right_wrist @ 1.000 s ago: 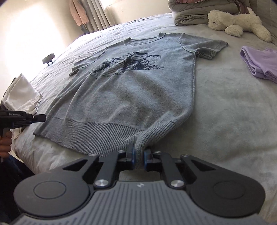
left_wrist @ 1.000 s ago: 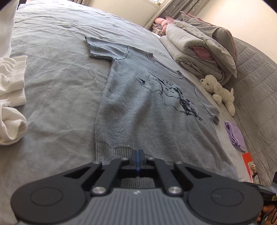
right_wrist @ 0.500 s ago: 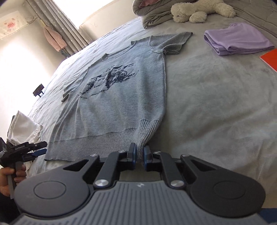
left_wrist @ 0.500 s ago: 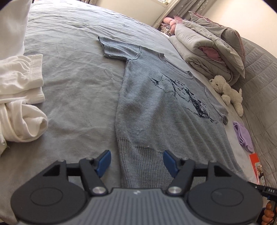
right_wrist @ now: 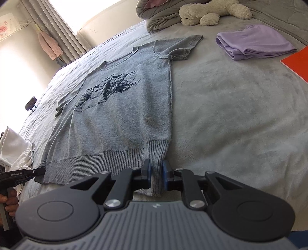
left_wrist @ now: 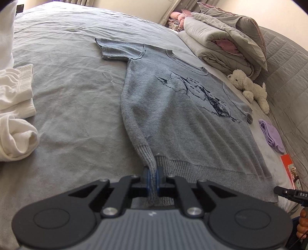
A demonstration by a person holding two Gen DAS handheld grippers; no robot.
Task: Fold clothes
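A grey-blue knitted short-sleeved sweater (left_wrist: pixel 182 115) with a dark print lies flat, front up, on the grey bed (left_wrist: pixel 67 96). My left gripper (left_wrist: pixel 152 178) is shut on the left corner of its ribbed hem, which bunches into the pads. In the right wrist view the sweater (right_wrist: pixel 125 115) reaches toward me. My right gripper (right_wrist: pixel 156 173) is at the hem's right corner; its jaws are opening. A strip of hem lies slack between them, with the pads apart from it. The left gripper's tip (right_wrist: pixel 38 172) shows at the hem's far corner, held by a hand.
White clothes (left_wrist: pixel 15 115) are piled left of the sweater. A folded lilac garment (right_wrist: pixel 254 42), an orange book (right_wrist: pixel 296 61) and a plush toy (right_wrist: pixel 211 11) lie to its right. Folded quilts (left_wrist: pixel 221 38) sit at the head of the bed.
My left gripper opened wide beside the hem, then shut on its left corner. My right gripper's jaws have parted slightly and the pinched hem corner has relaxed flat.
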